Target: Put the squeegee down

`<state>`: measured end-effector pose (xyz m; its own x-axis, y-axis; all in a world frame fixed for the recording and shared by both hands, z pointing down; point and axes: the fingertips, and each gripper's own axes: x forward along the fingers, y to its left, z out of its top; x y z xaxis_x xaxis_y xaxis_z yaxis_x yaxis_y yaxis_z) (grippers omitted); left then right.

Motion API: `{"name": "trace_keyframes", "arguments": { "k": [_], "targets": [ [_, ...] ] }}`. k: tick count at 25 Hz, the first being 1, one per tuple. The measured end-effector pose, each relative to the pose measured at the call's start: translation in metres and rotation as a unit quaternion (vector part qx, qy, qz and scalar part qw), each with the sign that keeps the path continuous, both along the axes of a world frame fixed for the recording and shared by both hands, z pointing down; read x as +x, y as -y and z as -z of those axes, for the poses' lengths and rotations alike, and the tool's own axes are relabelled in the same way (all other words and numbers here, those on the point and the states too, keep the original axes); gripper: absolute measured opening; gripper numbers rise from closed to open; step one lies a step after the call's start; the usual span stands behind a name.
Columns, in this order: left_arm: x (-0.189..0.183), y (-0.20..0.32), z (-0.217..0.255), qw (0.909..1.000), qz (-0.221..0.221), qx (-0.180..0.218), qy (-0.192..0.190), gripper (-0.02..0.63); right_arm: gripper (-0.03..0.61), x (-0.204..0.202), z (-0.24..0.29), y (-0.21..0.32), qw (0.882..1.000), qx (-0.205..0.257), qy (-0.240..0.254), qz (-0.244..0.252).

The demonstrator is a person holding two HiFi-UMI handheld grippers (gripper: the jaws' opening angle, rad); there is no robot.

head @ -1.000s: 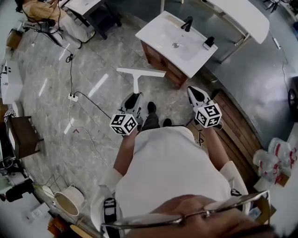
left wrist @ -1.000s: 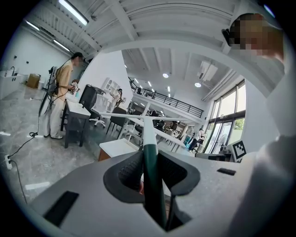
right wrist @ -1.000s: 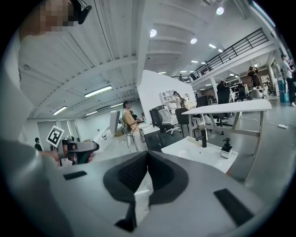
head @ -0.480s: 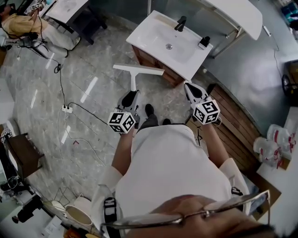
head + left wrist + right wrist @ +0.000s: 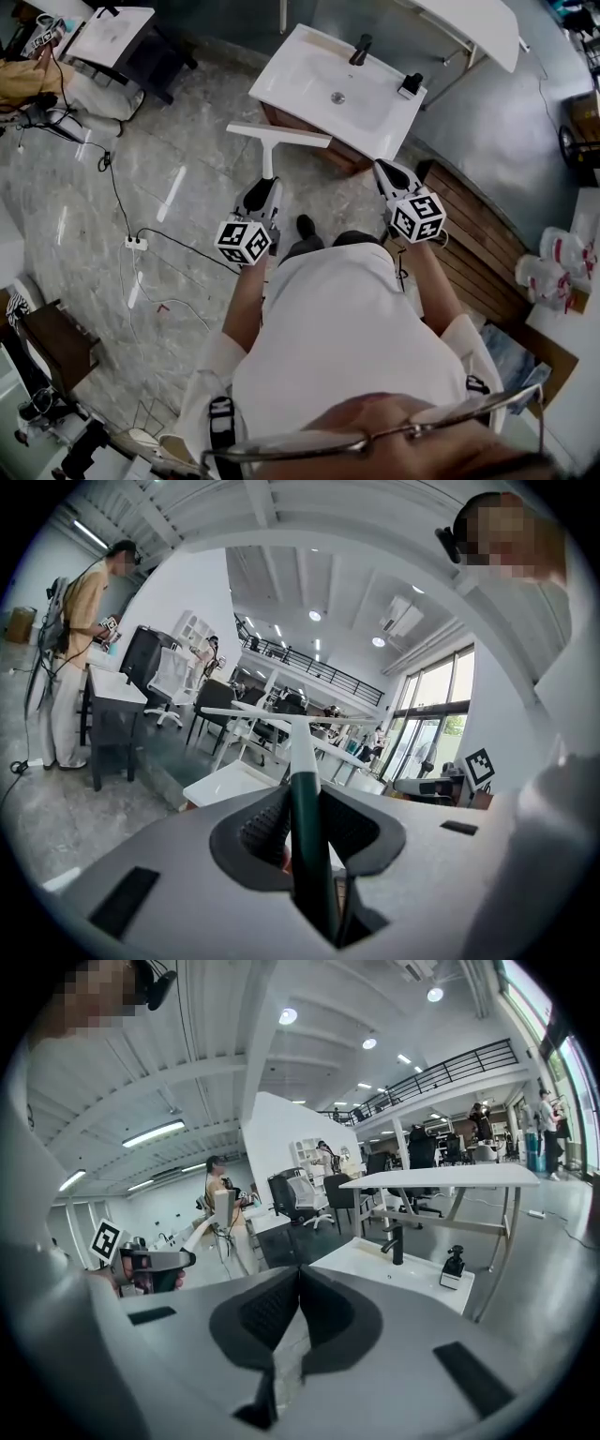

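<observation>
In the head view a white T-shaped squeegee [image 5: 277, 134] sticks out level over the marble floor, its blade close to the front left corner of the white sink [image 5: 309, 70]. My left gripper [image 5: 265, 183] is shut on its handle. In the left gripper view the dark green grip of the squeegee [image 5: 302, 799] sits pinched between the ribbed pads of the left gripper [image 5: 305, 822], with the white shaft and blade beyond. My right gripper [image 5: 382, 167] hovers by the sink's right front corner, and in its own view the right gripper [image 5: 298, 1279] is shut on nothing.
The sink carries a black faucet [image 5: 359, 49] and a small black dispenser [image 5: 410, 86] and rests on a wooden cabinet [image 5: 323, 155]. A power strip [image 5: 136, 242] with cables lies on the floor at left. A wooden platform [image 5: 478, 248] runs along the right. A person [image 5: 80, 649] stands by a desk.
Both grippers and the squeegee have moved forward toward the sink, which now lies nearer the blade. The floor cables have slid back in the view. The jaws stand as before.
</observation>
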<state>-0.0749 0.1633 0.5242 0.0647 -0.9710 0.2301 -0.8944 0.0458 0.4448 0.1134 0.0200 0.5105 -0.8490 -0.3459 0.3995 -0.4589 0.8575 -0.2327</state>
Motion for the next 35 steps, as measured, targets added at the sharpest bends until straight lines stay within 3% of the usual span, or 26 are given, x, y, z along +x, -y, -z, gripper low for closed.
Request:
{"name": "trace_keyframes", "arguments": {
  "k": [5,17,35],
  "targets": [
    [-0.025,0.01,-0.003,0.9999,-0.013,0.001,-0.001,0.094,0.005,-0.017,-0.007,0.005,1.0,-0.003,-0.016,-0.021],
    [-0.04,0.05,-0.013,0.9997,-0.023,-0.011,-0.007,0.094,0.006,-0.025,-0.02,0.04,0.999,-0.001,-0.029,-0.032],
    [-0.078,0.164,-0.032,0.9982,0.016,-0.058,0.004,0.094,0.006,-0.083,-0.049,0.163,0.999,-0.03,-0.006,0.016]
  ]
}}
